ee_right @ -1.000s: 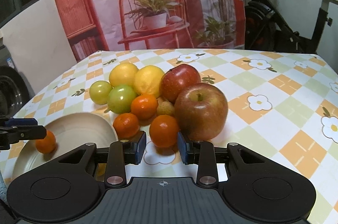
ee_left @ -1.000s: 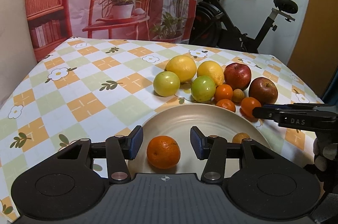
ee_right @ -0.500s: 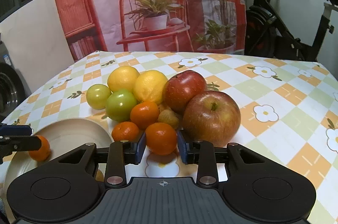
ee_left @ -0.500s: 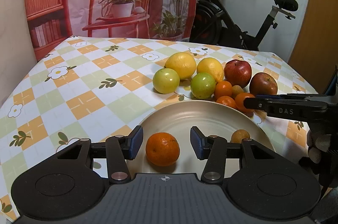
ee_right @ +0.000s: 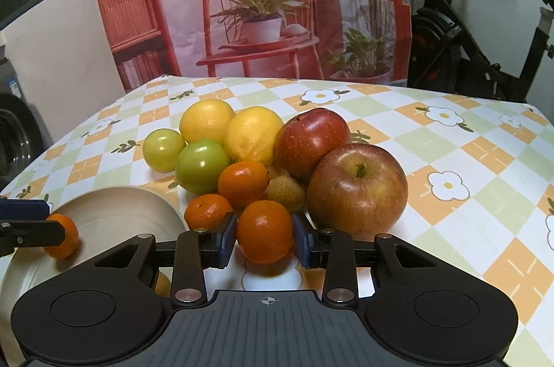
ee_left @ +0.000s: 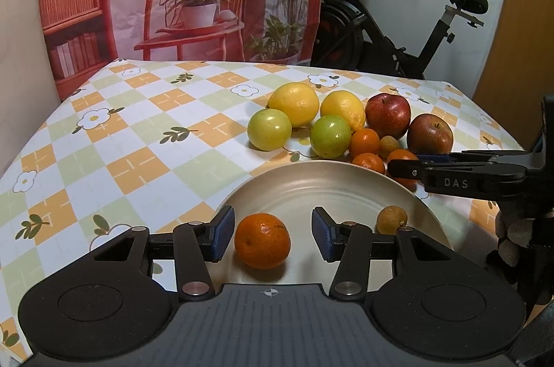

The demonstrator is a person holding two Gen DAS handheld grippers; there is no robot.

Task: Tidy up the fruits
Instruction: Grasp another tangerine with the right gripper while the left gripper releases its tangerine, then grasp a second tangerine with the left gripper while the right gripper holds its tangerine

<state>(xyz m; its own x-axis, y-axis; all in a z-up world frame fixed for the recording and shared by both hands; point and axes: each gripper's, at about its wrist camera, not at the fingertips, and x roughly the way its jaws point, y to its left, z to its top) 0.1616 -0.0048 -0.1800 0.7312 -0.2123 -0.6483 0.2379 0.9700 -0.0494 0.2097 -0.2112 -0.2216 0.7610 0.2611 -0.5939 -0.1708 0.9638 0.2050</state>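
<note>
A cream plate (ee_left: pixel 311 180) lies right in front of my left gripper (ee_left: pixel 270 237). That gripper is open, with a tangerine (ee_left: pixel 262 240) resting on the plate between its blue pads and a gap on each side. A small yellow-brown fruit (ee_left: pixel 391 220) also lies on the plate. My right gripper (ee_right: pixel 265 239) is at the near edge of the fruit pile, its pads against both sides of another tangerine (ee_right: pixel 265 230) that sits low over the tablecloth. In the left wrist view one of its fingers (ee_left: pixel 450 175) crosses in front of that tangerine.
The pile holds two lemons (ee_right: pixel 207 121), two green fruits (ee_right: pixel 202 164), two more tangerines (ee_right: pixel 244 183), a small brownish fruit (ee_right: pixel 285 192) and two red apples (ee_right: pixel 356 190). The big apple touches the right finger's side. An exercise bike (ee_left: pixel 398 34) stands behind the table.
My right gripper has slid forward, so the tangerine that lay just ahead of its tips now sits between the pads. The left gripper and its tangerine have not moved.
</note>
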